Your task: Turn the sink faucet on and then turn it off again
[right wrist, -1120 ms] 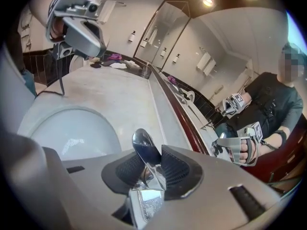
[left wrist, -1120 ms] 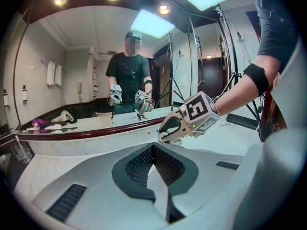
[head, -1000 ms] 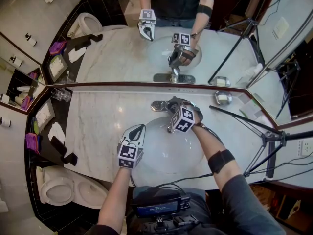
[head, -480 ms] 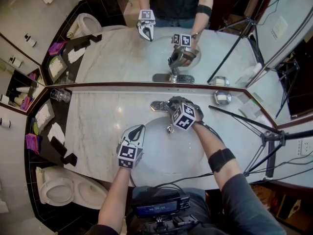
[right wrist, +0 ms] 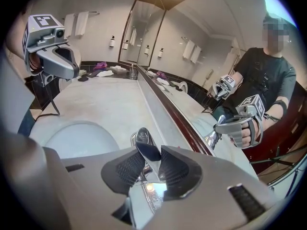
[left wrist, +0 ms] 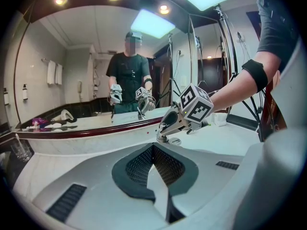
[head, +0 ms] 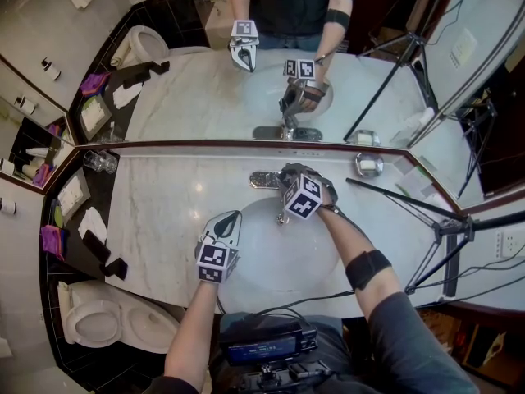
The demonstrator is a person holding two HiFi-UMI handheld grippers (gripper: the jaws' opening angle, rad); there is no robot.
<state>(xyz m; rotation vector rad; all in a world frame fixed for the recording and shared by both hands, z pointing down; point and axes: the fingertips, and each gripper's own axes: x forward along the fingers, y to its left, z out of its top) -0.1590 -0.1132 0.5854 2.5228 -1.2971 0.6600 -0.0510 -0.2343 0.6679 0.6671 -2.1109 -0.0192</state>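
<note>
A broad stretch of the white marble counter is left open to the left of the oval white basin, with only clear drinking glasses set at its far left end. Passage beyond the chrome faucet is barred by the large wall mirror with its dark red rim. On the right, room is narrowed by a small round silver soap dish and a black tripod slanted across the counter's end.

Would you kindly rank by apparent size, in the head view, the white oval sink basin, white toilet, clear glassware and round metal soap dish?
1. White oval sink basin
2. White toilet, though farther away
3. Clear glassware and round metal soap dish look alike
</note>
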